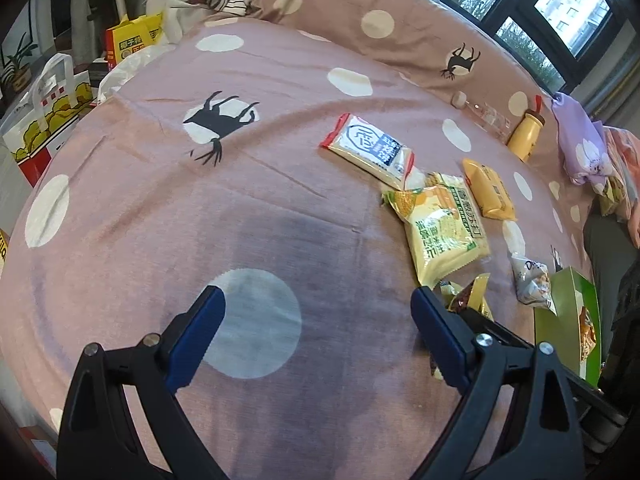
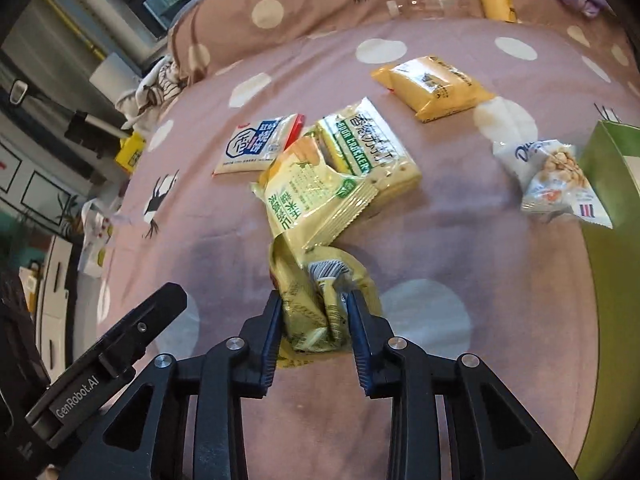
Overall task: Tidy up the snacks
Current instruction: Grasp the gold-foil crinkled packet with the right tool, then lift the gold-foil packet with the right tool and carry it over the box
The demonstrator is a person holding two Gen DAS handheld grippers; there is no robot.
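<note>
In hand: crumpled yellow-green foil snack packet [image 2: 320, 304] is pinched by right gripper [image 2: 314, 320]
Left gripper [image 1: 316, 320]: fingers spread, nothing held
Left: several packets are judged unsorted beside green cardboard box [image 2: 612, 184]

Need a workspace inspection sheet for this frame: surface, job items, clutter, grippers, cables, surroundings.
Surface: pink polka-dot bedspread with deer prints, wrinkled.
Job's things: white-and-blue snack pack; soda cracker pack; green-and-yellow snack pack overlapping it; orange snack pack; nut pouch; green box; crumpled yellow-green packet.
Clutter: yellow bottle, clear bottle, lilac cloth.
Grippers: left gripper open, empty; right gripper shut on the crumpled packet.
Cables: nothing seen.
Surroundings: window, shopping bag, yellow carton.
</note>
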